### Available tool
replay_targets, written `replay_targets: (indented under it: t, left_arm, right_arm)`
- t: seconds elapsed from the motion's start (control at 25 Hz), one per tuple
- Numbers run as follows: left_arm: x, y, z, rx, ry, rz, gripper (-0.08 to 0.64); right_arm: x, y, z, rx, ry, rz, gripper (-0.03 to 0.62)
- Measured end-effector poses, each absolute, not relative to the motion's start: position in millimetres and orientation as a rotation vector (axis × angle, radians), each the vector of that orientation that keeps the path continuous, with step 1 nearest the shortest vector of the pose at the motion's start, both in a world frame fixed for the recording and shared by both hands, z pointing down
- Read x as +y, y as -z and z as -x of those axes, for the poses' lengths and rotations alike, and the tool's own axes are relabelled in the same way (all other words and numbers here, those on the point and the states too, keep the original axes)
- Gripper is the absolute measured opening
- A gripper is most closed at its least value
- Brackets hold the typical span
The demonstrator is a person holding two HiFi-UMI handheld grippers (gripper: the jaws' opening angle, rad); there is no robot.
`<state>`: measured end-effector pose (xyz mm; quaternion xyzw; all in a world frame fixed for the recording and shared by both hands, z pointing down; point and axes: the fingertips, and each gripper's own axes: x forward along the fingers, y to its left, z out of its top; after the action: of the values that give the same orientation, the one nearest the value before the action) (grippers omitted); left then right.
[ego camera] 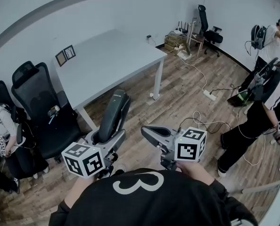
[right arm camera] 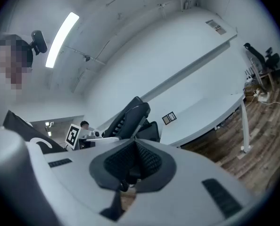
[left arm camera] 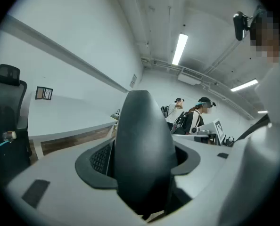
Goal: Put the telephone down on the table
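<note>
The telephone (ego camera: 114,113) is a dark handset that stands upright and tilts slightly right, in mid-air over the wood floor in front of the white table (ego camera: 111,60). My left gripper (ego camera: 108,136) is shut on its lower end. In the left gripper view the handset (left arm camera: 142,145) fills the gap between the jaws, and the left gripper (left arm camera: 141,166) holds it from both sides. My right gripper (ego camera: 147,132) hovers just right of it, shut and empty. In the right gripper view the right gripper (right arm camera: 132,166) has its pads together; the handset (right arm camera: 129,117) and table (right arm camera: 203,114) lie beyond.
Two small picture frames (ego camera: 65,55) lean on the wall at the table's far left. Black office chairs (ego camera: 34,102) stand left of me, beside a seated person (ego camera: 1,126). People (ego camera: 265,102) stand at the right. Cables and a power strip (ego camera: 209,95) lie on the floor.
</note>
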<state>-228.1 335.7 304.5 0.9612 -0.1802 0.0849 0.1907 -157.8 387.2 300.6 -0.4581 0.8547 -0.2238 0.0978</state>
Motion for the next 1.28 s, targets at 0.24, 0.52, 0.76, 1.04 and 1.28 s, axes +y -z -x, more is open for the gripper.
replay_targets:
  t: [0.24, 0.52, 0.76, 1.04, 1.28]
  left_arm:
    - [336.6, -300.0, 217.0, -0.492, -0.239, -2.713, 0.288]
    - [342.5, -304.5, 199.2, -0.457, -0.258, -2.709, 0.288]
    - [340.5, -312.5, 187.6, -0.416, -0.298, -2.689, 0.288]
    - [328.2, -322.0, 170.2, -0.373, -0.32, -2.679, 0.288]
    - [295.7, -337.8, 149.6, -0.365, -0.339, -2.639, 0.288]
  right_arm:
    - [389.2, -296.7, 148.5, 2.533, 0.64, 1.38, 0.009]
    - [397.7, -300.8, 133.7, 2.499, 0.659, 1.399, 0.009]
    - [396.3, -301.4, 126.2, 2.458, 0.678, 1.378, 0.011]
    - [384.6, -313.4, 109.8, 2.409, 0.718, 1.412, 0.011]
    - [357.1, -323.9, 91.2, 2.395, 0.765, 1.423, 0.011]
